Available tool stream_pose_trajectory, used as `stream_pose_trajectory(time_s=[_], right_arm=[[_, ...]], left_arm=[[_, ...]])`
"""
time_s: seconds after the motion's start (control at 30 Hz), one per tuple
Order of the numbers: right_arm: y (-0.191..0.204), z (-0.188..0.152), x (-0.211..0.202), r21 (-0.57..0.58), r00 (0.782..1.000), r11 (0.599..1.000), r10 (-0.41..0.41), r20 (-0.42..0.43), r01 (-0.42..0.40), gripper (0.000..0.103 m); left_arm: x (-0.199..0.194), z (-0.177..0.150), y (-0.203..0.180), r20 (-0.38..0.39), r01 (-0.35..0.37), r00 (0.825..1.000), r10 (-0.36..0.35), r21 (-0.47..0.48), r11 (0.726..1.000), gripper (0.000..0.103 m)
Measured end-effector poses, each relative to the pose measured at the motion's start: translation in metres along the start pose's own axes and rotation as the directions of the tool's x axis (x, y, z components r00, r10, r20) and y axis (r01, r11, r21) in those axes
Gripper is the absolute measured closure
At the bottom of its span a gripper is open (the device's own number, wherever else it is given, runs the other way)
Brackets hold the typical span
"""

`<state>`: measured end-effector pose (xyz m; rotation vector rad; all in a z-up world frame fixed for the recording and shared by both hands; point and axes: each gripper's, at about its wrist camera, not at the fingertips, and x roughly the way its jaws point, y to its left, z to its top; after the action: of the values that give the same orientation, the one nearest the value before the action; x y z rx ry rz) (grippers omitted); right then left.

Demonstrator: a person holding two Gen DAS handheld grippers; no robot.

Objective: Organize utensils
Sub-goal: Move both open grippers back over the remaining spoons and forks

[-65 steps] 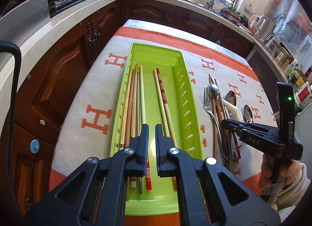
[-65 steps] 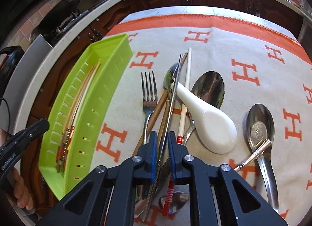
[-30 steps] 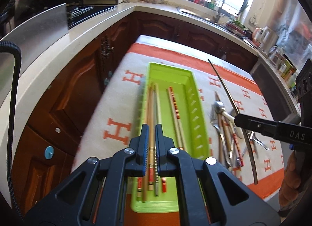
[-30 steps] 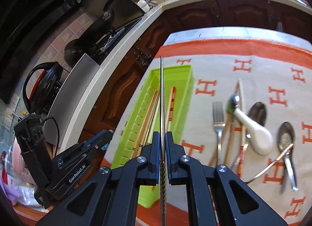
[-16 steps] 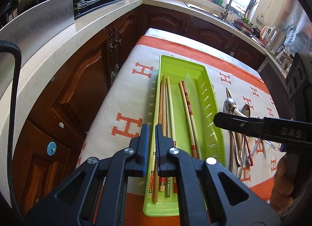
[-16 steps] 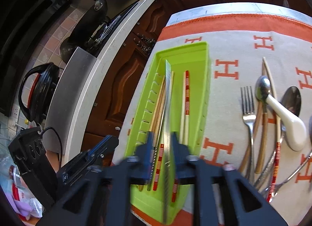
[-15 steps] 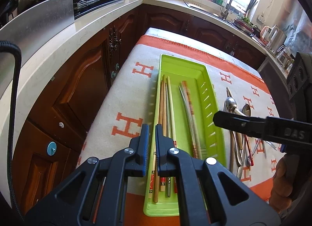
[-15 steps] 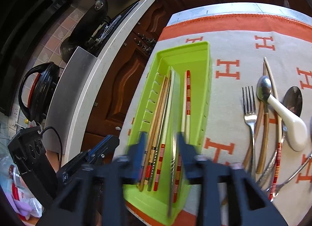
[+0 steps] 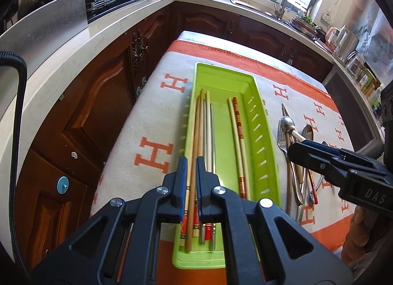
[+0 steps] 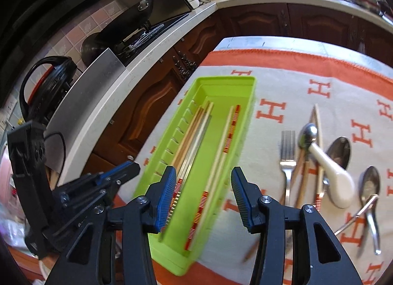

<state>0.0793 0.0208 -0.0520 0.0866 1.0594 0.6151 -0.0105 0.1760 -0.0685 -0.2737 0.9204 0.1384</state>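
The right claw (image 10: pixel 203 196) has just been opening and is now standing released over the near end of the green tray (image 10: pixel 248 103), with nothing between its jaws; the metal chopstick (image 9: pixel 212 137) it was carrying a second ago is now lying inside the tray alongside the wooden chopsticks (image 9: pixel 196 132), with the red-banded chopsticks (image 9: pixel 237 132) lying apart toward the tray's slotted wall. This is indicating that one delivery is finished, while the fork (image 10: pixel 287 152), the white spoon (image 10: pixel 331 169), the metal spoons (image 10: pixel 340 149) and further chopsticks are remaining on the patterned cloth (image 10: pixel 319 88) covering the counter. The right hand is pointing its claw steeply downward at the tray. The left claw (image 9: pixel 191 181) is staying clenched and empty, hovering above the tray's near end and also angling steeply downward
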Motion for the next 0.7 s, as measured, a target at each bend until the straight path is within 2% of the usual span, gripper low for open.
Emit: stream_pose_trajectory(time_s=[0.27,0.43,0.53,0.6,0.7], right_arm=[[-0.036,-0.020,-0.035,-0.006,0.997,0.998,-0.058,0.055,0.059,0.056],[-0.069,-0.035,-0.060,0.028,0.992,0.996,-0.085,0.088,0.083,0.056],[-0.091,-0.045,-0.072,0.054,0.990,0.994,-0.100,0.101,0.095,0.056],[-0.105,-0.051,-0.078,0.069,0.988,0.992,-0.114,0.107,0.107,0.056],[-0.125,-0.060,-0.086,0.095,0.985,0.988,-0.130,0.109,0.120,0.056]], left_arm=[[-0.004,-0.001,-0.035,-0.001,0.024,1.000,-0.024,0.060,0.998,0.097],[-0.004,-0.003,-0.068,-0.010,0.055,0.998,-0.054,0.108,0.993,0.096],[-0.002,-0.006,-0.091,-0.021,0.077,0.997,-0.075,0.138,0.987,0.083],[-0.001,-0.009,-0.107,-0.022,0.095,0.995,-0.093,0.159,0.983,0.069],[0.001,-0.014,-0.130,-0.028,0.116,0.993,-0.112,0.191,0.975,0.068]])
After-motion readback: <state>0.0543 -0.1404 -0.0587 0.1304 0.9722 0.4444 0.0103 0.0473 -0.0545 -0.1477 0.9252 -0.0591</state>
